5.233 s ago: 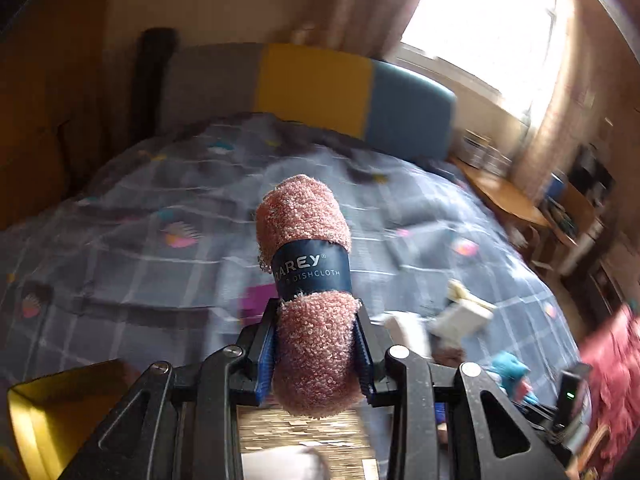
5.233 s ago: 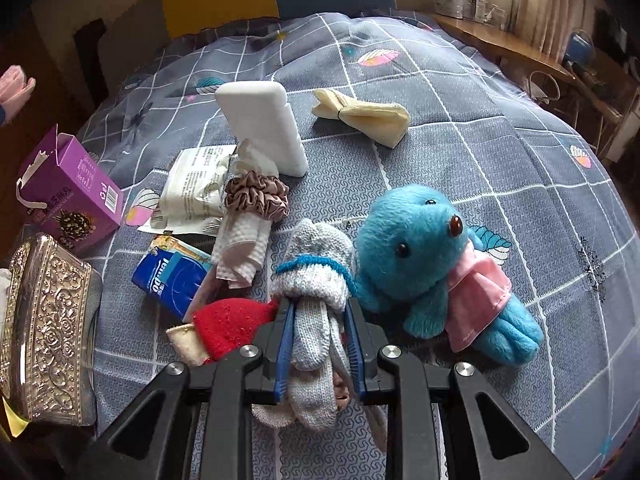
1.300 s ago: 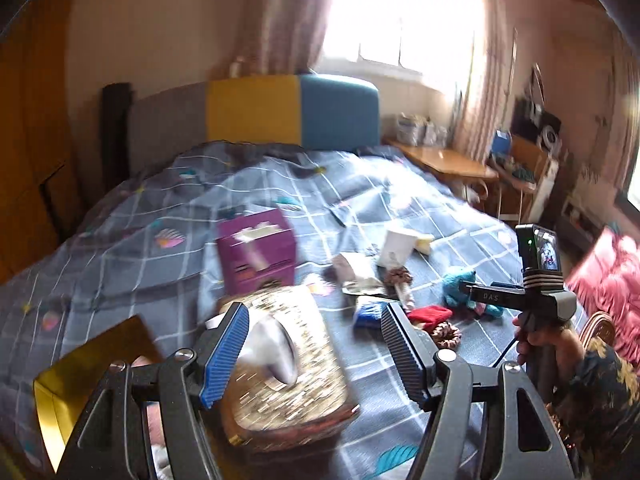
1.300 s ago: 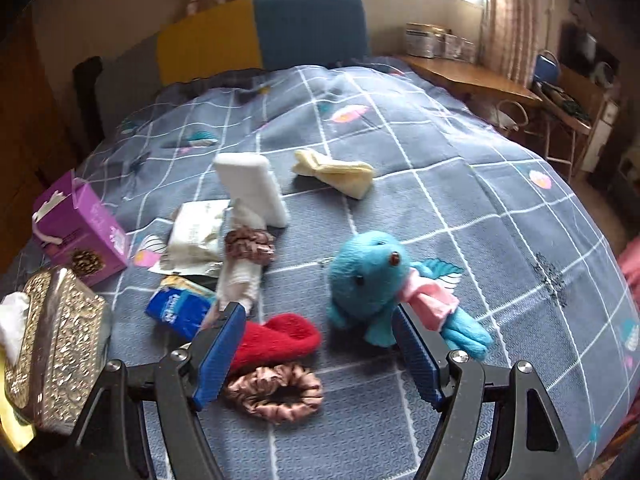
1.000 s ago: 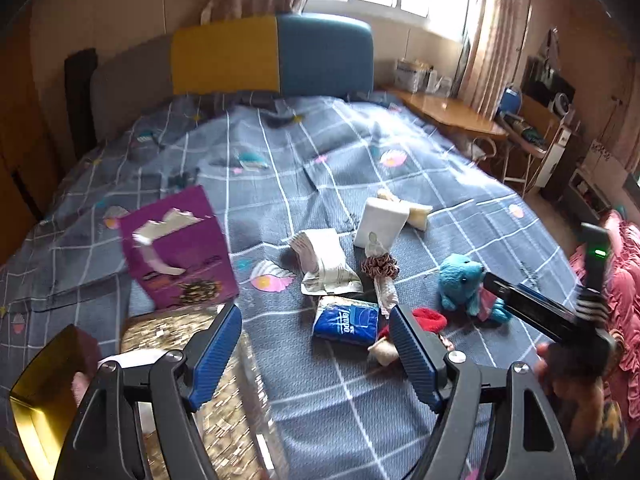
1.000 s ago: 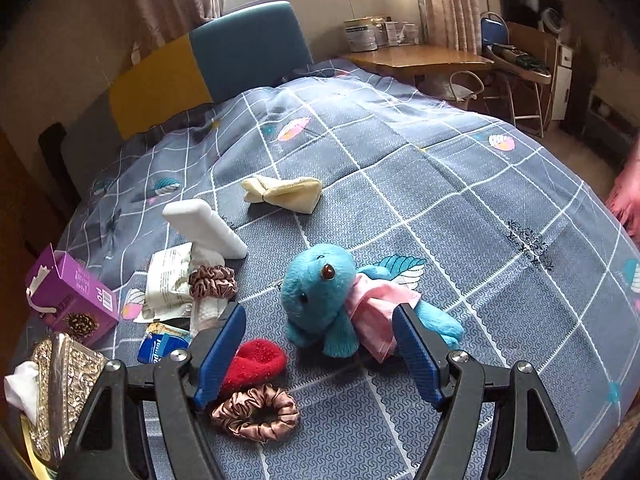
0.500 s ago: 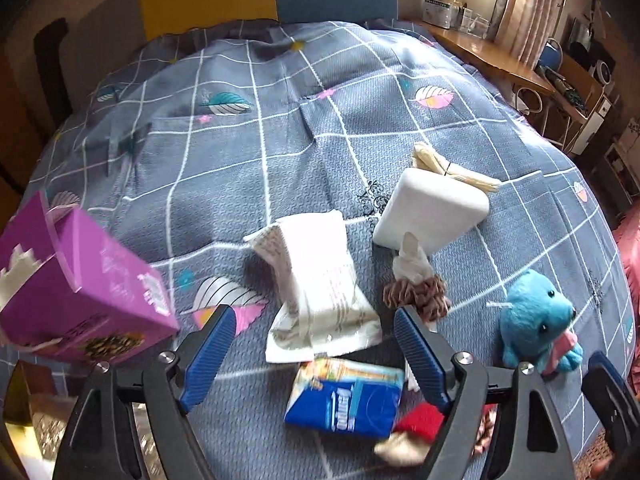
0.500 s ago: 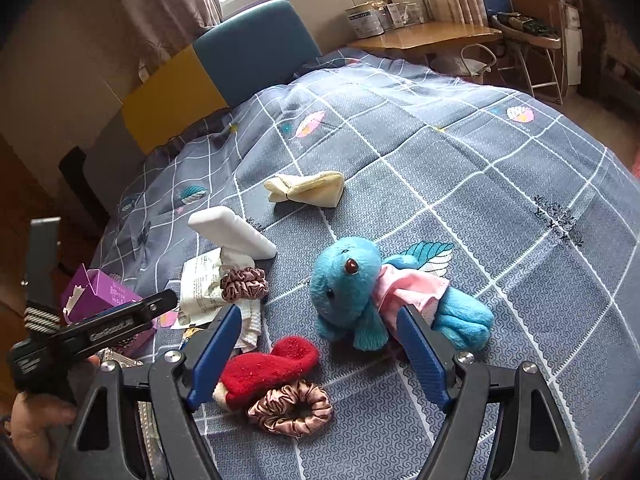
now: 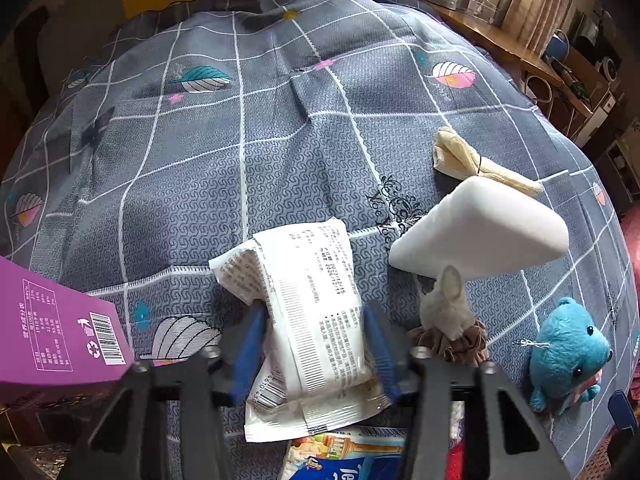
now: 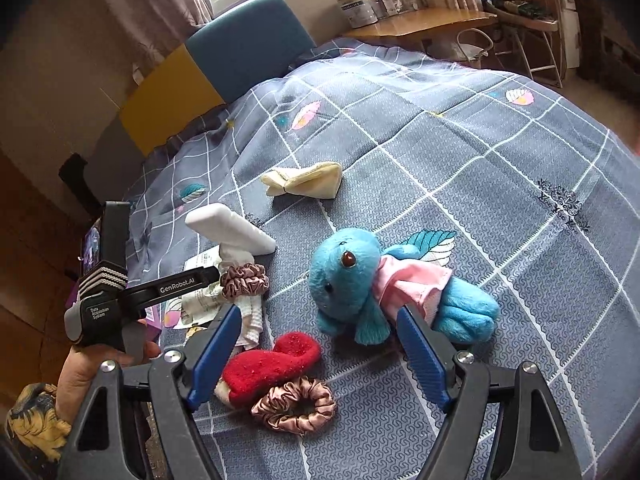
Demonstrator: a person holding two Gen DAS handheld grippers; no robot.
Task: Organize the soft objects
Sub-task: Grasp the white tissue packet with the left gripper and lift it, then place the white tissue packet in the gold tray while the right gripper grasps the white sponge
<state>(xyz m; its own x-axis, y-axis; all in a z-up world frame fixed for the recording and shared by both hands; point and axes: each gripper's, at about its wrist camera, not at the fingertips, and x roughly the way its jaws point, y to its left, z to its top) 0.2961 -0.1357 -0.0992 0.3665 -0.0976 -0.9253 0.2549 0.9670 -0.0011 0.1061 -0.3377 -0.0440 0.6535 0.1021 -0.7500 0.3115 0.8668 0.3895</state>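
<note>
My left gripper [image 9: 314, 334] straddles a white printed wipes packet [image 9: 308, 320] on the grey checked bedspread [image 9: 240, 160]; its jaws sit on either side of the packet, still apart. It also shows in the right wrist view [image 10: 160, 286]. My right gripper [image 10: 320, 356] is open and empty, above a red sock [image 10: 268, 366] and a pink satin scrunchie [image 10: 294, 404]. A blue plush toy [image 10: 360, 284] in a pink shirt lies just beyond it.
A white foam block [image 9: 480, 232], a brown scrunchie [image 9: 448, 346] on a rolled cloth, a cream tied cloth [image 9: 472, 164], a purple box [image 9: 52, 336] and a blue tissue pack [image 9: 348, 456] lie nearby. A wooden desk [image 10: 420, 26] stands beyond the bed.
My left gripper has dropped down over the white packet and its jaws have narrowed around it. My right gripper has hardly moved and stays open.
</note>
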